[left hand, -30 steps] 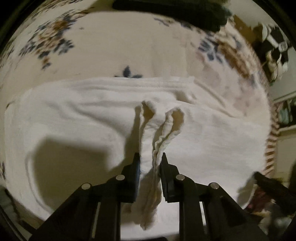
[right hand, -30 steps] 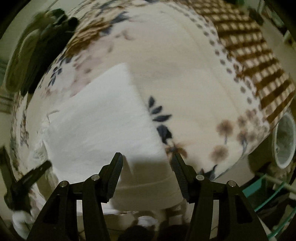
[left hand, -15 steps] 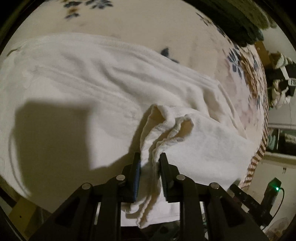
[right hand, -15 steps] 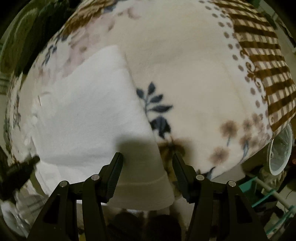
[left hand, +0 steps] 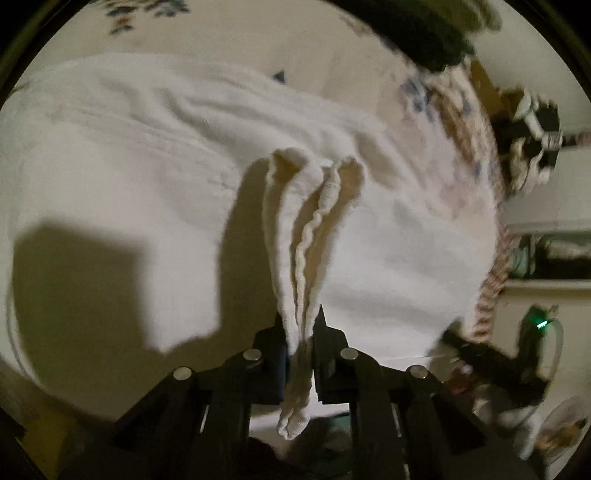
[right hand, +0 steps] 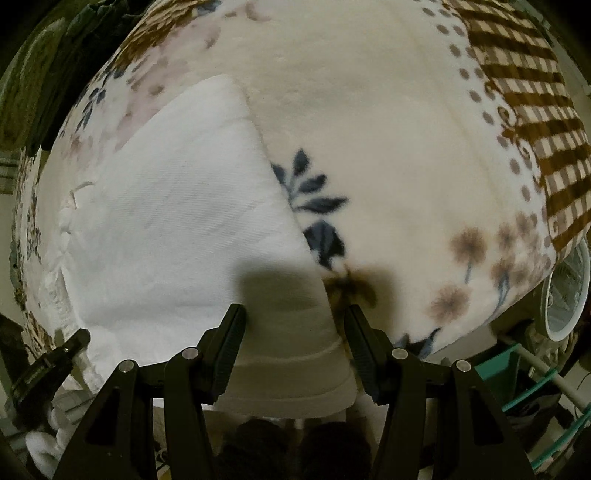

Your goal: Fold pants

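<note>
White pants point(left hand: 147, 177) lie spread on a floral blanket point(left hand: 240, 40). My left gripper point(left hand: 300, 317) is shut on a bunched, ribbed fold of the pants' edge point(left hand: 314, 214), which stands up between the jaws and hangs below them. In the right wrist view the pants point(right hand: 177, 206) lie flat at left, with the hem band point(right hand: 291, 373) near the bed's front edge. My right gripper point(right hand: 295, 317) is open and empty, just above that hem end, its jaws on either side of it.
The blanket point(right hand: 388, 147) has blue flowers and a brown checked border point(right hand: 532, 110). Dark clothing point(left hand: 417, 29) lies at the far edge. The other gripper point(right hand: 48, 362) shows at lower left. A white fan point(right hand: 565, 291) and teal rack point(right hand: 509, 365) stand beside the bed.
My left gripper has lifted and turned with the pinched fold, which now stands straighter. My right gripper has moved closer over the hem end and stayed open.
</note>
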Action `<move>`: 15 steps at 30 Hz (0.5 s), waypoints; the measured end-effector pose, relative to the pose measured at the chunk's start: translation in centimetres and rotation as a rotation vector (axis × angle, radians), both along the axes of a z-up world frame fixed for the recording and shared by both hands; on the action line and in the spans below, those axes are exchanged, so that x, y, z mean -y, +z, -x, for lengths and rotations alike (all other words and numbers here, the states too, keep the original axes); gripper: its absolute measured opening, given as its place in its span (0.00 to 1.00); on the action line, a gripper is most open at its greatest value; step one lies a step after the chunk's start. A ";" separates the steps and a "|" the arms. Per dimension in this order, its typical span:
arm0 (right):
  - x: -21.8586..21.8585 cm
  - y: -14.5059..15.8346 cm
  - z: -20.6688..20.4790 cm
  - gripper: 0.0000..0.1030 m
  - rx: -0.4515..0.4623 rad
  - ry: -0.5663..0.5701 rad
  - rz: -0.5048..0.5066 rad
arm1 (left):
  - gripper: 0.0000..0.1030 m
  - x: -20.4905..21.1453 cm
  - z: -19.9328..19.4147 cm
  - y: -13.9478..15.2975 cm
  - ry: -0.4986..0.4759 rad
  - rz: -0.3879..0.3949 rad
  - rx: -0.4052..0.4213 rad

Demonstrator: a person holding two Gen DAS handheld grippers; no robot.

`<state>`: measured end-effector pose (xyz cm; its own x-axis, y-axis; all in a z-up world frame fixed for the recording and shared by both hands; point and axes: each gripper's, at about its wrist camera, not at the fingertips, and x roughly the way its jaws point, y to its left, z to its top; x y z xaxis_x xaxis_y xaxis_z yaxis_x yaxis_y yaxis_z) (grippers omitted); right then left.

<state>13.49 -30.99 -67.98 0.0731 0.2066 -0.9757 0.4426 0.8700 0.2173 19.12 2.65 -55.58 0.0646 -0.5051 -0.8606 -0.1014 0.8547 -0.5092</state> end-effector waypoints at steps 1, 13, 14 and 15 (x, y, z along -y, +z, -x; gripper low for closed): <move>-0.1 0.1 0.0 0.57 0.000 0.009 0.005 | 0.08 -0.8 0.4 0.4 0.064 0.064 -0.045; 1.1 2.1 -1.2 0.57 0.010 0.036 0.023 | 0.13 -1.9 -0.6 -2.1 0.069 -0.022 -0.134; 1.0 2.4 -1.4 0.57 0.014 0.046 0.033 | 0.13 -1.4 -0.6 -0.9 0.038 -0.067 -0.107; 0.9 2.8 -1.6 0.57 0.015 0.051 0.040 | 0.13 -0.8 -0.4 0.2 0.016 -0.094 -0.071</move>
